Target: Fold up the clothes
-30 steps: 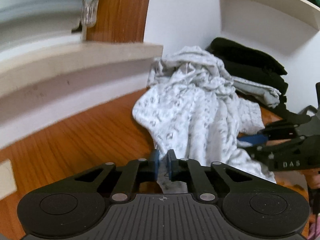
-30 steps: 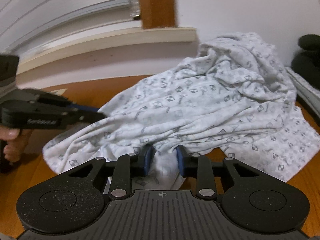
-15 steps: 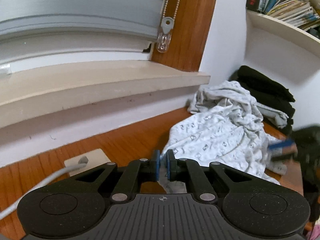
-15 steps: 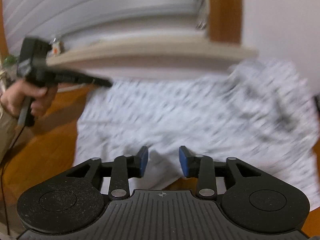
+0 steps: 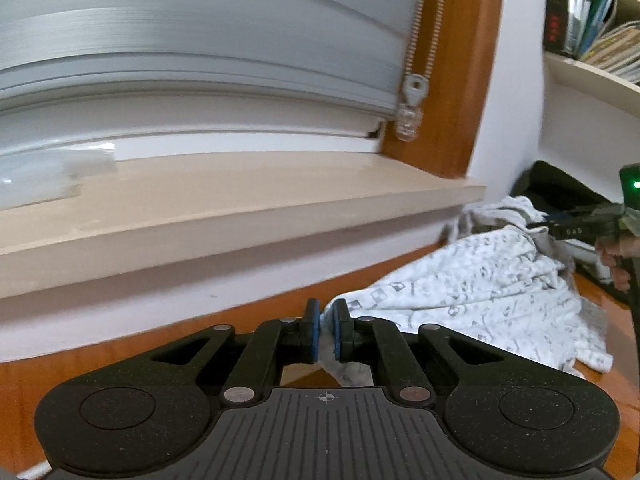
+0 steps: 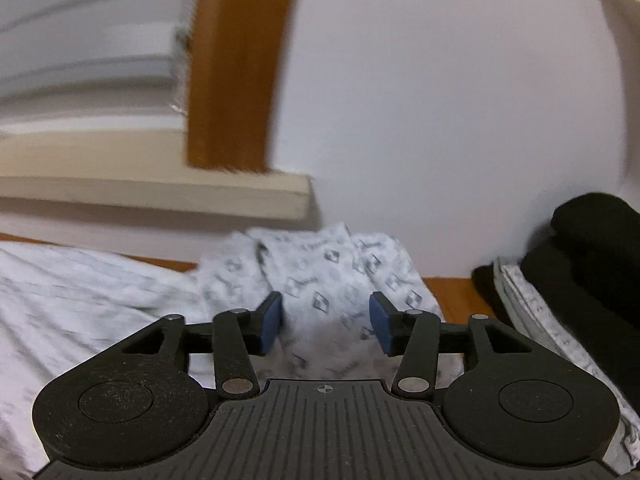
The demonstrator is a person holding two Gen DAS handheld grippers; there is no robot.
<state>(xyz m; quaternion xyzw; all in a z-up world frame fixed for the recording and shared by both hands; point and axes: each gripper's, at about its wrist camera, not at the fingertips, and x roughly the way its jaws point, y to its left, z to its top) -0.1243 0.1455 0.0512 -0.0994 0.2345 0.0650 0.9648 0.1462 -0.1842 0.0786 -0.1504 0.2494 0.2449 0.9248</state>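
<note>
A white garment with a grey diamond print (image 5: pixel 484 284) lies stretched over the wooden table (image 5: pixel 224 320). My left gripper (image 5: pixel 326 334) is shut on a corner of it, and the cloth runs from the pads off to the right. In the right wrist view the same garment (image 6: pixel 320 276) is bunched against the wall. My right gripper (image 6: pixel 325 322) is open, with the bunched cloth lying between its blue pads (image 6: pixel 270 322). The right gripper also shows at the far right of the left wrist view (image 5: pixel 576 226).
A beige window sill (image 5: pixel 240 200) juts out over the table's back edge, with a blind and a wooden frame (image 5: pixel 448 64) above. A stack of folded black and grey clothes (image 6: pixel 580 264) sits at the right against the white wall. Books stand on a shelf (image 5: pixel 592 52).
My right gripper let go of the garment, opened wide and moved right toward the bunched end by the wall. My left gripper pulled its corner left, stretching the cloth out.
</note>
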